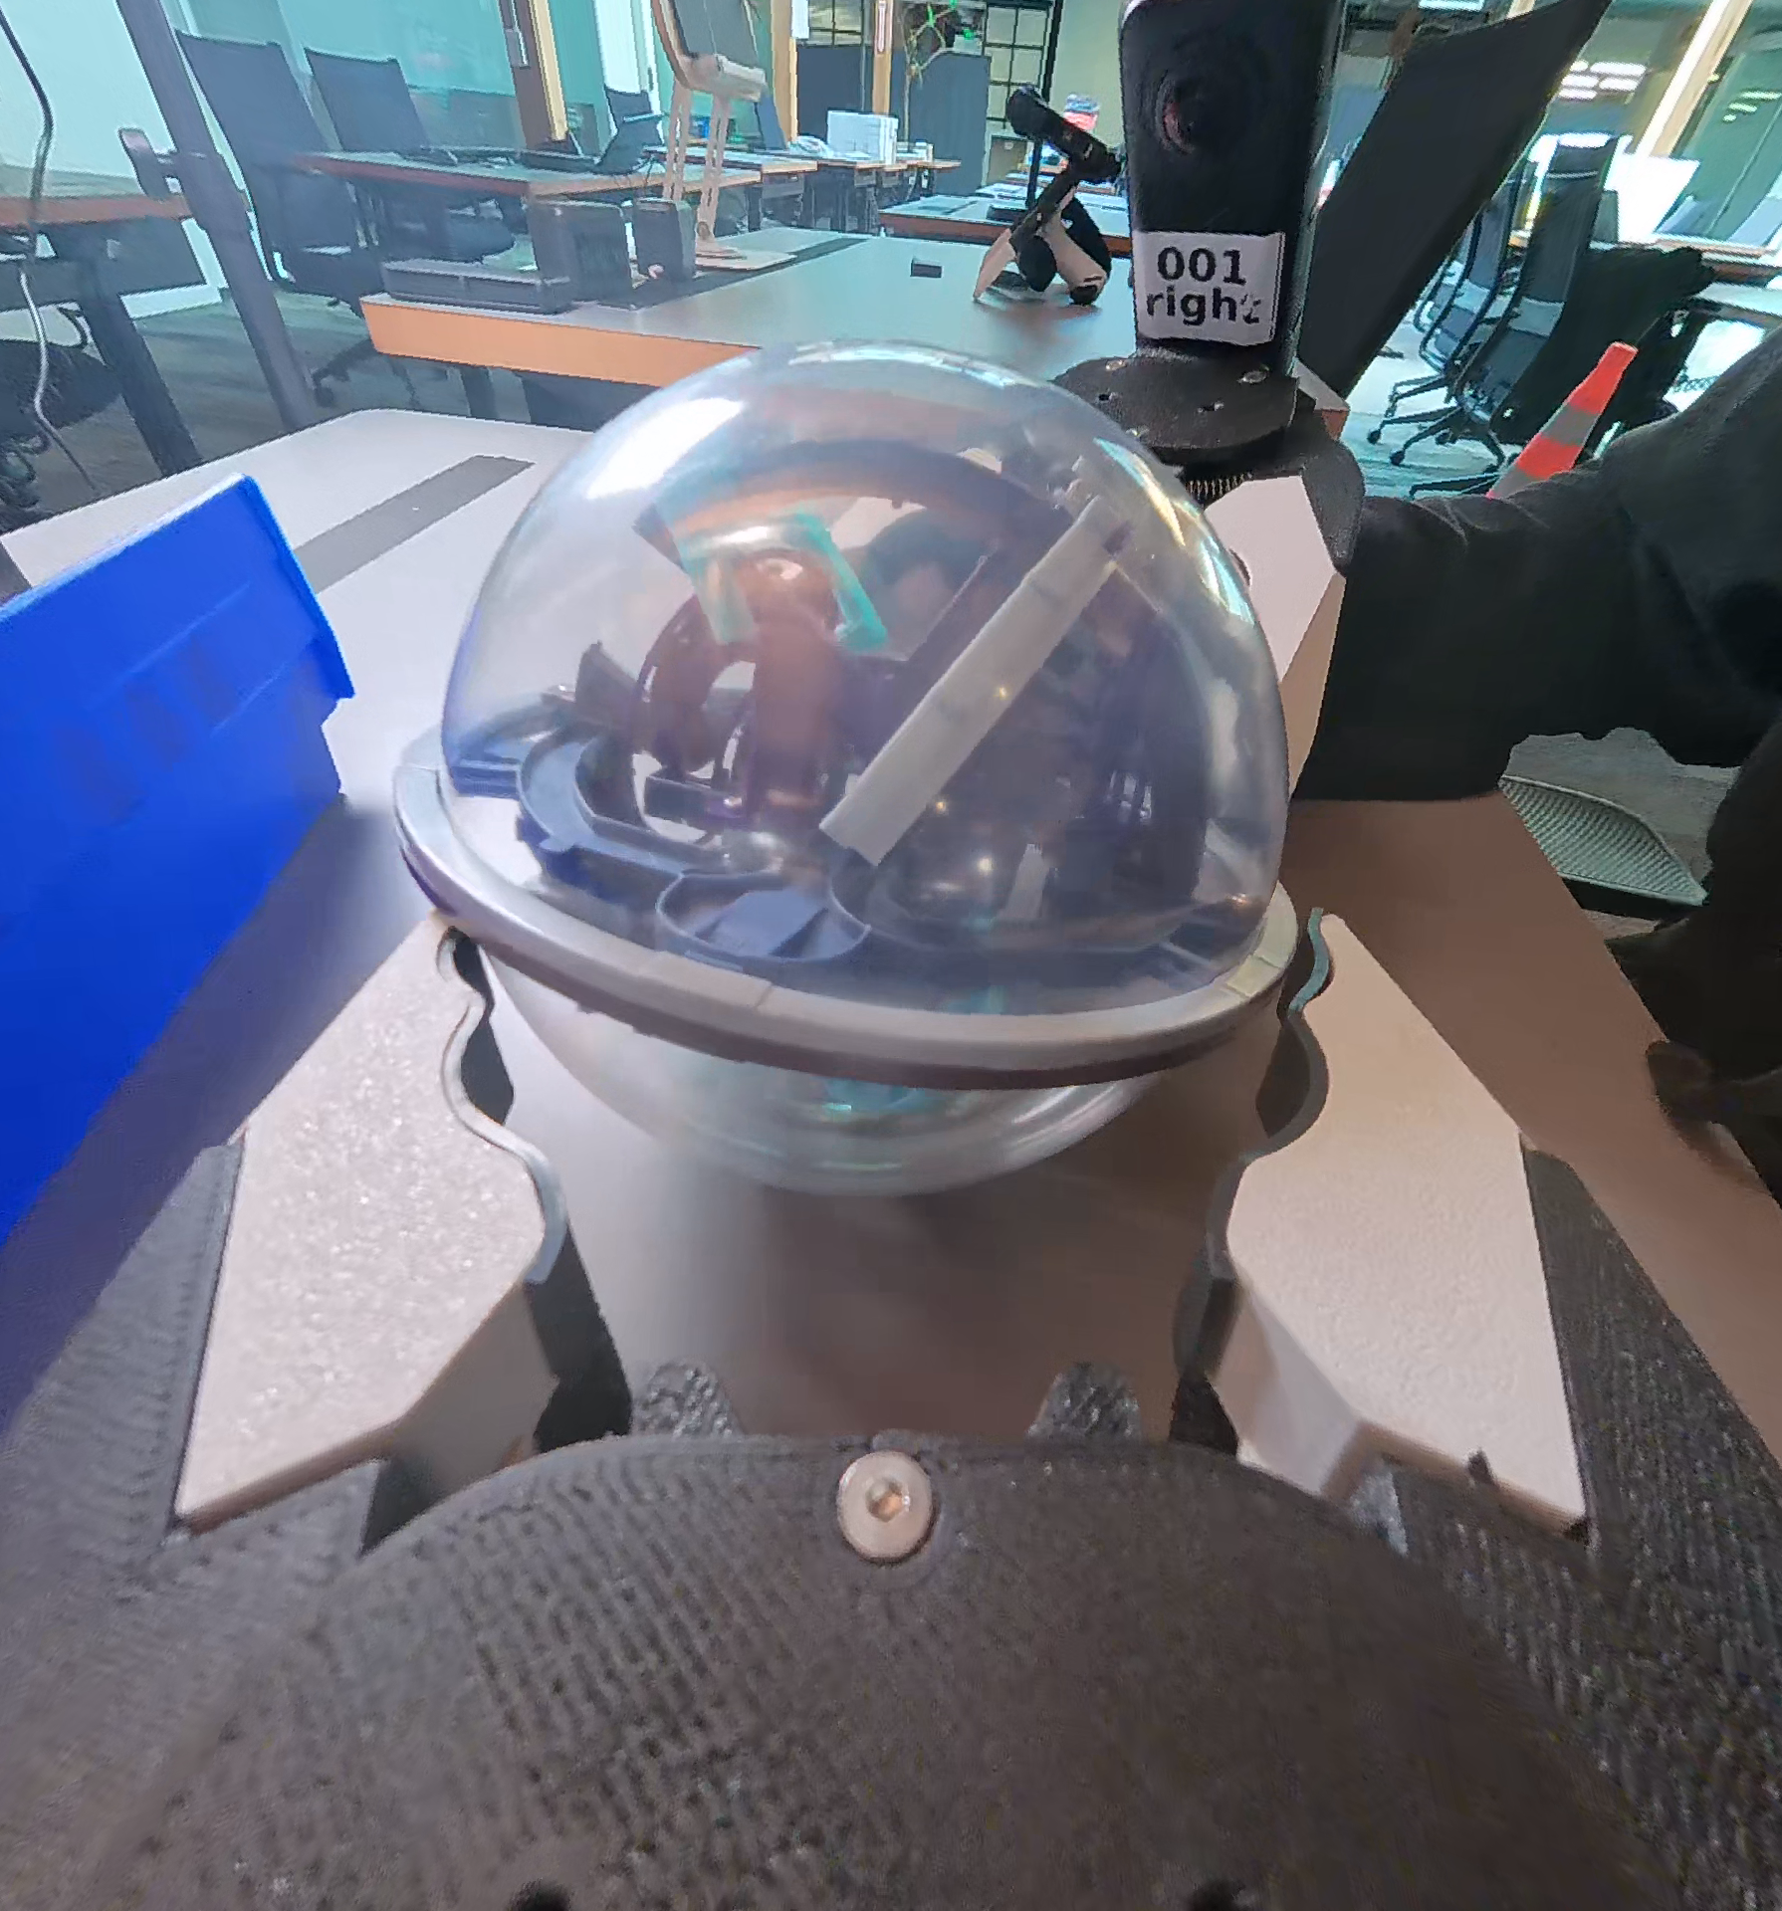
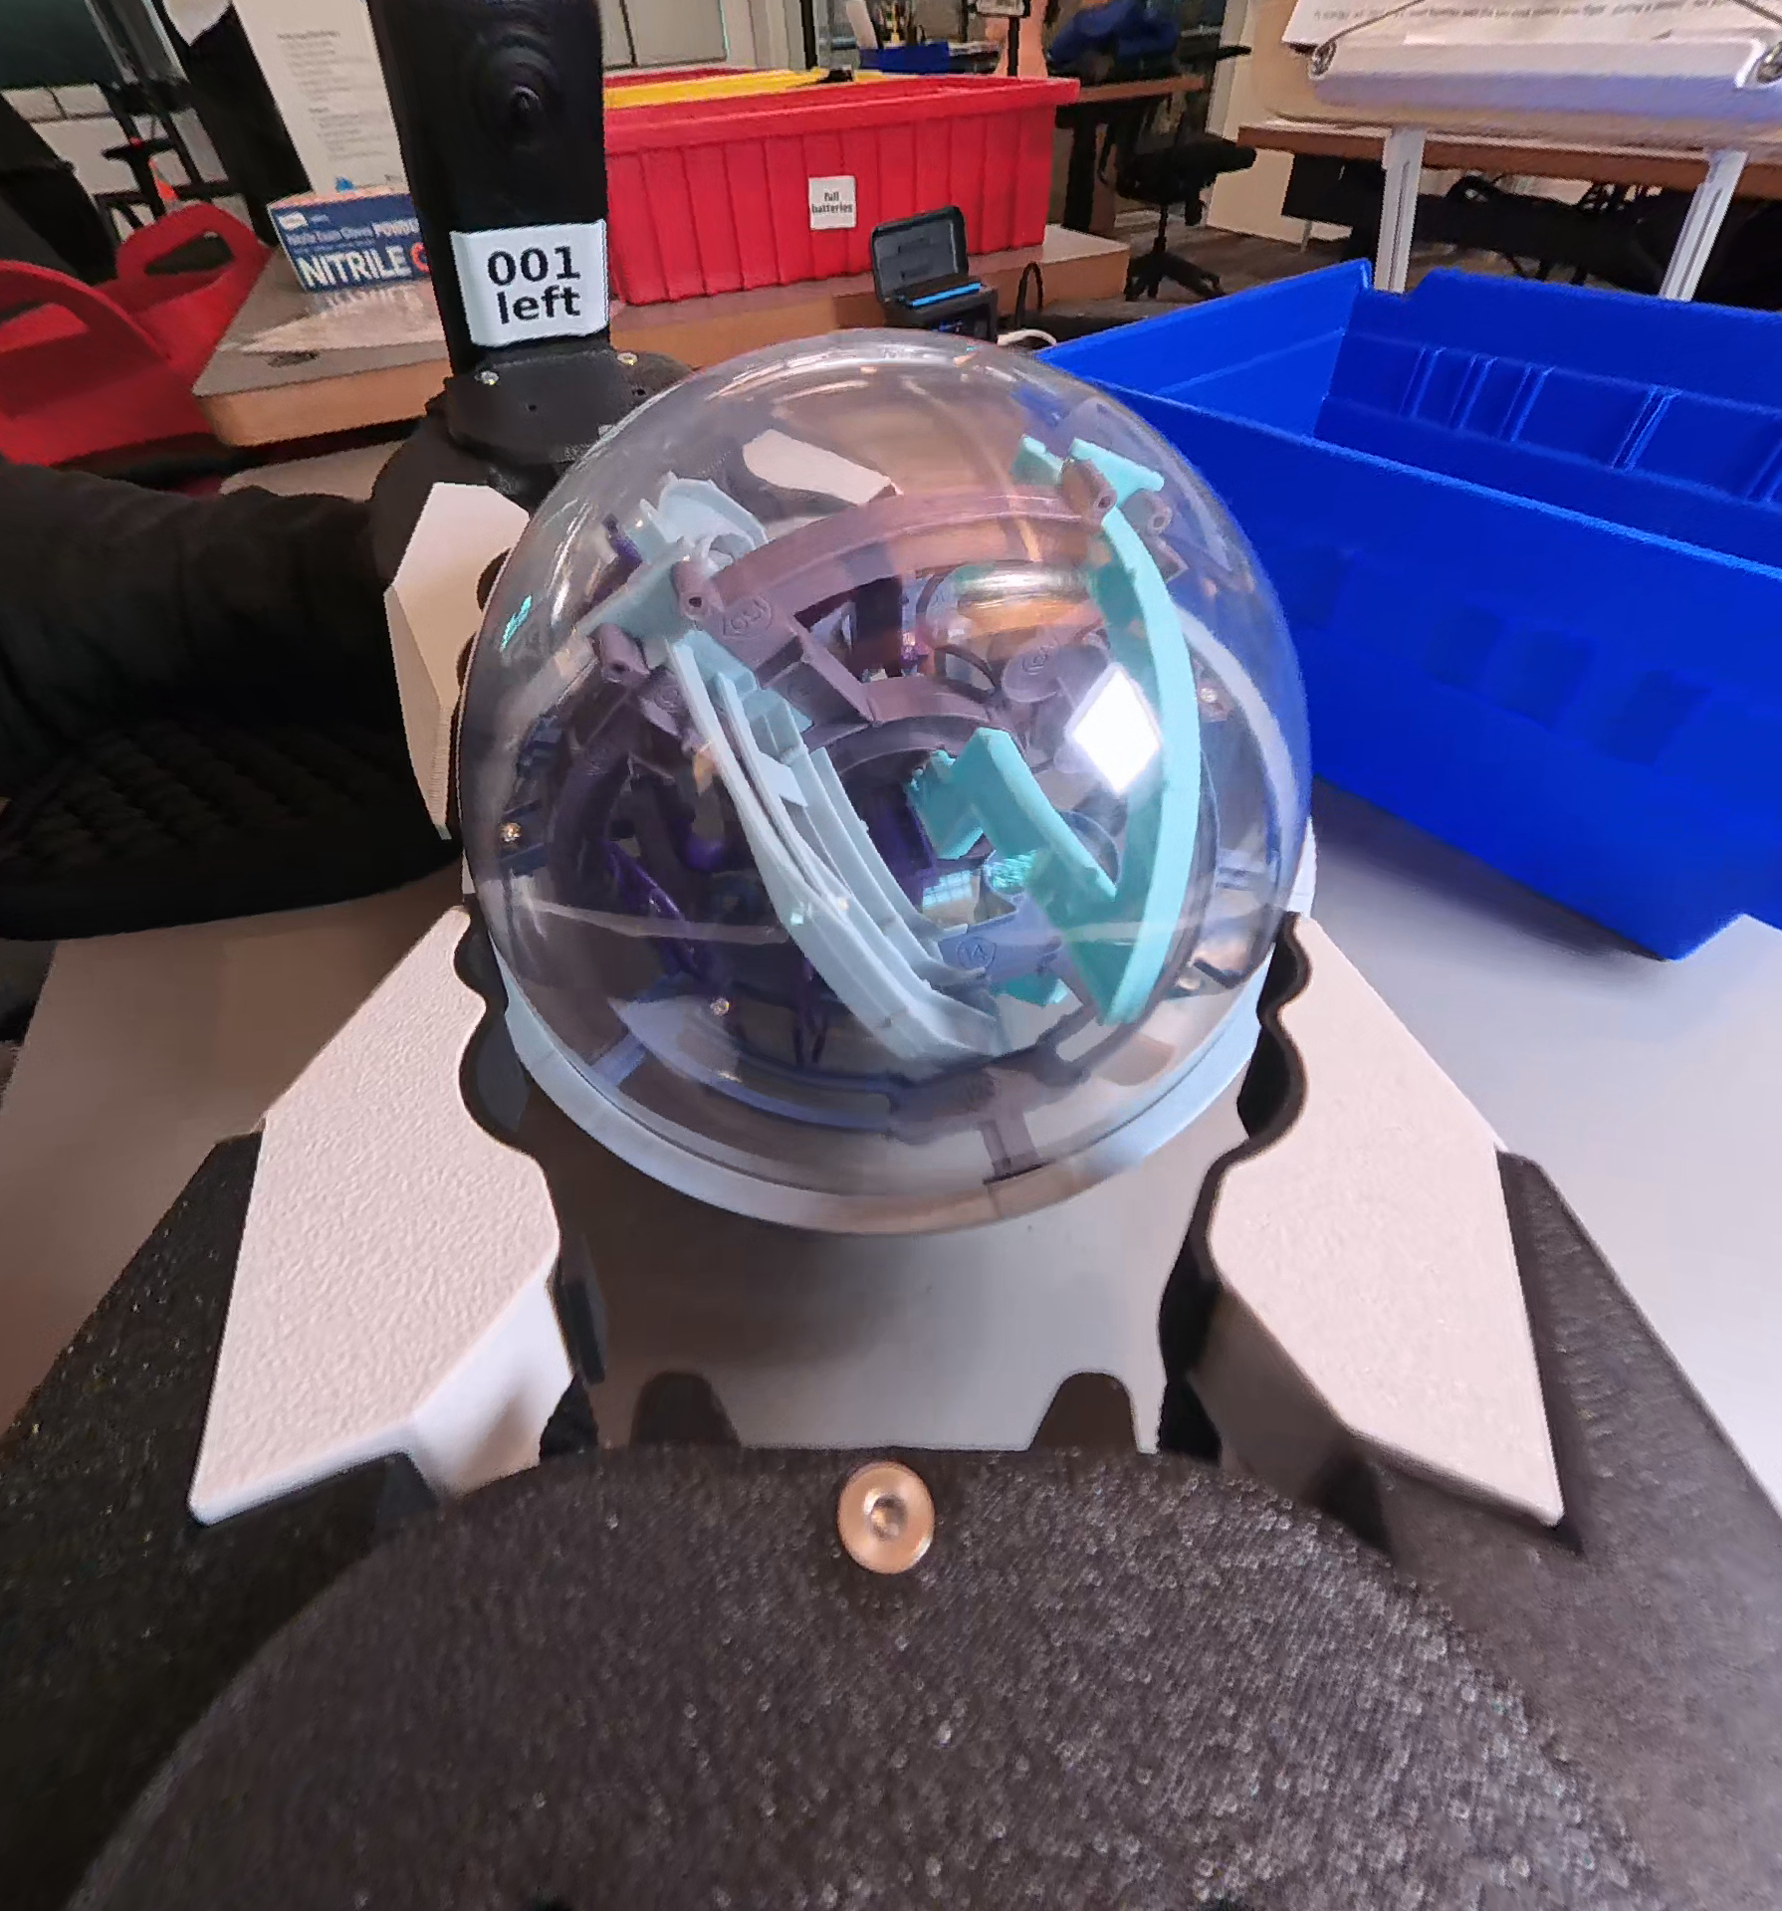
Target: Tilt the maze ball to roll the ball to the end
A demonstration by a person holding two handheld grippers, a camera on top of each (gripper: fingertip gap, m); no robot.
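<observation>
Black textured housing of each gripper filled the bottom of both wrist views, and beyond it the white fingers (image 1: 370, 1117) spread wide around the maze ball (image 1: 856, 786). That clear sphere with its grey rim and tangle of teal, purple and grey tracks sat between the two tools, above the pale table (image 2: 1590, 1086). The left gripper (image 1: 882, 993) had its jaws opened wide and closed onto the sphere just under the rim, the scalloped pads meeting the shell on both flanks. The right gripper (image 2: 871, 993) clasped it likewise from the opposite side, pads against the lower curve. A blue bin (image 2: 1549, 620) stood just beside the sphere, and a dark sleeve (image 1: 1590, 620) reached in behind the far tool.

The small ball inside could not be made out, so its place on the track was unclear. The shell looked smooth and rounded, so a steep tilt might let it slide round in the pads rather than turn with them. If the two hands tilted unevenly, one pair of pads could lose its seat and the sphere drop to the table or knock against the bin. A sharp tilt might also throw the ball off its track
</observation>
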